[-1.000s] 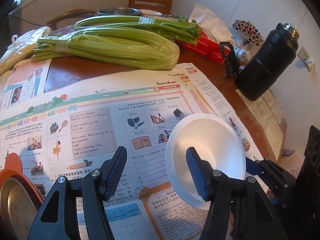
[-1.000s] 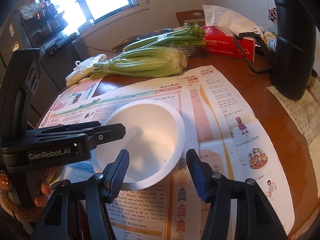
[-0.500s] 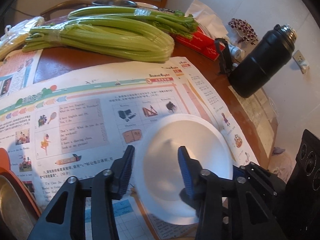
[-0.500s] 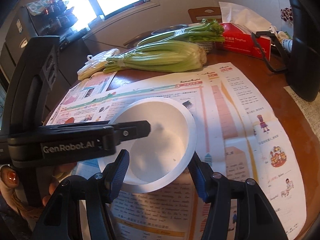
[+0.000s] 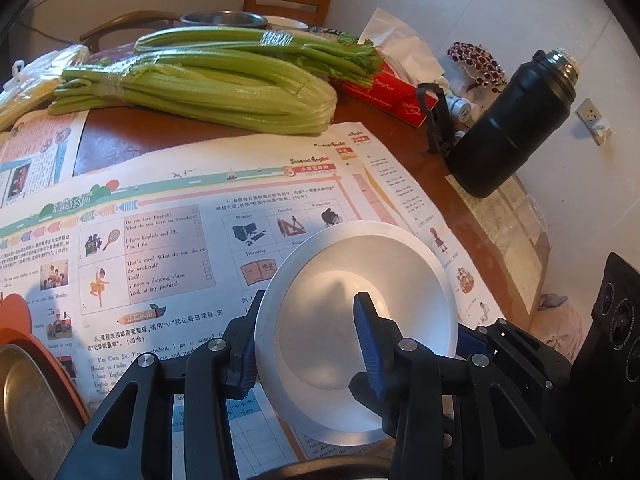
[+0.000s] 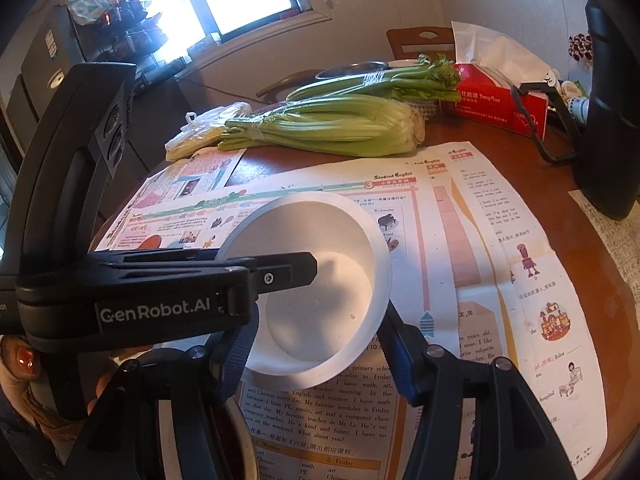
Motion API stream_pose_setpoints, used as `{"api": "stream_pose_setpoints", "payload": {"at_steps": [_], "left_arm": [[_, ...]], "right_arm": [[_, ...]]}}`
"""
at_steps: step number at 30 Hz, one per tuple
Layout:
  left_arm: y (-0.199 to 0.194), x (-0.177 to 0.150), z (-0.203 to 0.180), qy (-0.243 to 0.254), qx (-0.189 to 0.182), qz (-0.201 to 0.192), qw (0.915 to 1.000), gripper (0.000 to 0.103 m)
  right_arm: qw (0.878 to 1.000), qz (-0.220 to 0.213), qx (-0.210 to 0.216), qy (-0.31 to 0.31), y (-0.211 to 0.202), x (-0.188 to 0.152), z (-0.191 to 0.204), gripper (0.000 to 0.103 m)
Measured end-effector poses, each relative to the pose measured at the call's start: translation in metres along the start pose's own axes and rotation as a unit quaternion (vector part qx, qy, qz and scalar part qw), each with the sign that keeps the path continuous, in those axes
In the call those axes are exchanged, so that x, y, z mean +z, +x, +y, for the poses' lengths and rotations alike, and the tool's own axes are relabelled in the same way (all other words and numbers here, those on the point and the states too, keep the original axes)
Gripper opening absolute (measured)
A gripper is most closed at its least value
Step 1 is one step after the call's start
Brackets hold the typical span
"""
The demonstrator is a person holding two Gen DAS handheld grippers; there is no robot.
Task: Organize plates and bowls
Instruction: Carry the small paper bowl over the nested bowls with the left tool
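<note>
A white bowl [image 5: 360, 320] is tilted and lifted off the newspaper-covered table. My left gripper [image 5: 308, 344] is shut on its rim, one finger inside the bowl and one outside. In the right wrist view the bowl [image 6: 320, 280] sits between the open fingers of my right gripper [image 6: 316, 360], which is wide around its lower part; contact cannot be told. The left gripper's body [image 6: 160, 292] crosses this view from the left. An orange plate holding a metal dish [image 5: 28, 392] lies at the lower left of the left wrist view.
Celery bunches [image 5: 200, 84] lie across the far table. A red tissue box [image 5: 384, 88], a black thermos [image 5: 508, 128] and a black clip stand at the right. A plastic bag [image 6: 204, 128] is at the far left. A metal bowl [image 5: 222, 20] sits behind.
My left gripper moved right and closed on the bowl's rim. The bowl has tipped up and lifted, and shifted between the right gripper's fingers.
</note>
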State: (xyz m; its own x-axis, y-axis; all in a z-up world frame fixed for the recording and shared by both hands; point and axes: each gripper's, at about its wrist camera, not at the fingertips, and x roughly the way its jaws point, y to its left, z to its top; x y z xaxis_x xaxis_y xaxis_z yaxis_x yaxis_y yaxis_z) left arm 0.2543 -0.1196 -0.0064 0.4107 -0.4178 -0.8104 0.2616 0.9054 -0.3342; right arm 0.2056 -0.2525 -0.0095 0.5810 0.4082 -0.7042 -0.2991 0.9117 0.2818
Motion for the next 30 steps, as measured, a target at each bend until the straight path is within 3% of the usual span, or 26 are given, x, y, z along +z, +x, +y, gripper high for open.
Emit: {"api": "stream_pose_setpoints", "payload": {"at_steps": [30], "left_arm": [[-0.072, -0.025, -0.020, 0.008, 0.012, -0.057, 0.9983, 0.043]], "right_arm": [[0.998, -0.045, 0.010, -0.037, -0.050, -0.005, 0.036, 0.060]]}}
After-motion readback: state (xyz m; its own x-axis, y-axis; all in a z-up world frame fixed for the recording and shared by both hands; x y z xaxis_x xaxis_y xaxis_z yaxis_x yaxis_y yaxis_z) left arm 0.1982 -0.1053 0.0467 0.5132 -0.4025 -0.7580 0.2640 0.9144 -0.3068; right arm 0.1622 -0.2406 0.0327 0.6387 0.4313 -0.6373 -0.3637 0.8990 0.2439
